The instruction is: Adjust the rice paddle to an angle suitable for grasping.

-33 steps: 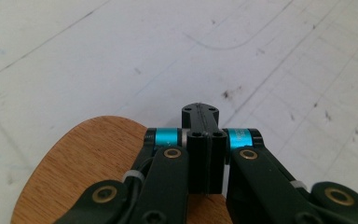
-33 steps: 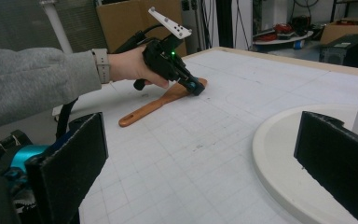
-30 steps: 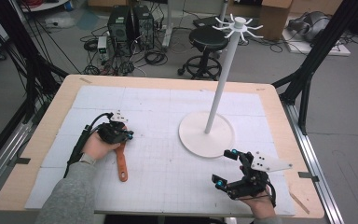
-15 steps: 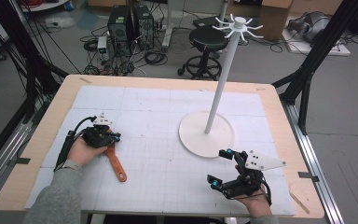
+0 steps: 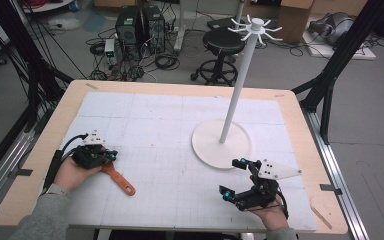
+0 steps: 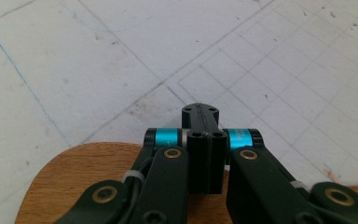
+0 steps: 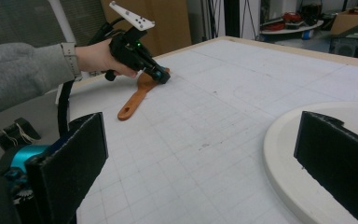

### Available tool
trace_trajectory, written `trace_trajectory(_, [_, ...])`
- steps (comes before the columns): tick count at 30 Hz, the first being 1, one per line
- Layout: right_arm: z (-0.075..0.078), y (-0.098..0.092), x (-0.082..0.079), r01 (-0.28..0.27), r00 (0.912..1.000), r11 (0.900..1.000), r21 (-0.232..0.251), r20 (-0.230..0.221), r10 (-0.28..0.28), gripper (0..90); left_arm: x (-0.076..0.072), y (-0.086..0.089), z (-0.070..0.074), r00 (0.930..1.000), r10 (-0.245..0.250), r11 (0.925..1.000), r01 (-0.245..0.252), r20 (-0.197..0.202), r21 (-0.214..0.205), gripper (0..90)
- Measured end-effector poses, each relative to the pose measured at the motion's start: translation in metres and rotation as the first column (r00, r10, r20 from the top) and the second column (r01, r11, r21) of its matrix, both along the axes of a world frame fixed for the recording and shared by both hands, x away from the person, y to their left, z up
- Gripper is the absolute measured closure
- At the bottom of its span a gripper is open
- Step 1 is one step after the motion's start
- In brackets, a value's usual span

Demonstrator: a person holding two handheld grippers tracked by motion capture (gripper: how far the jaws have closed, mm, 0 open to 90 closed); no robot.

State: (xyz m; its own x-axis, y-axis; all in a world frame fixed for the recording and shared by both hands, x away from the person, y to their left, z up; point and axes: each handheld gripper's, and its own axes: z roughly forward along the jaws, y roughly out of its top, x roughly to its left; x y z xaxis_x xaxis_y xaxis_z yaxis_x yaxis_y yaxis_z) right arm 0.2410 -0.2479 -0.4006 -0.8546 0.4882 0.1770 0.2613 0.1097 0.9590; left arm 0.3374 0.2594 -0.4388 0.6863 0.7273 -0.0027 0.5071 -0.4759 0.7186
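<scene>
Your right gripper hovers at the near right of the desk, its fingers spread wide with nothing between them, just beside the white stand's round base. Farther left, your left gripper has its fingers pressed fully together, empty, resting over the broad end of the wooden spatula, which lies flat on the gridded mat.
</scene>
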Motion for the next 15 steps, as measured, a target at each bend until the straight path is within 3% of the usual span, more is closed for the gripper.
trace_trajectory(9, [0.000,0.000,0.001,0.001,1.0000,1.0000,0.005,0.001,-0.001,1.5,-0.017,0.017,0.000,0.9997,-0.024,0.9997,0.024,-0.004,-0.004,89.9])
trace_trajectory(15, [0.000,0.002,0.000,0.001,1.0000,1.0000,-0.001,-0.004,-0.001,1.5,-0.022,0.024,-0.003,0.9999,-0.011,0.9992,0.011,0.001,-0.039,89.9])
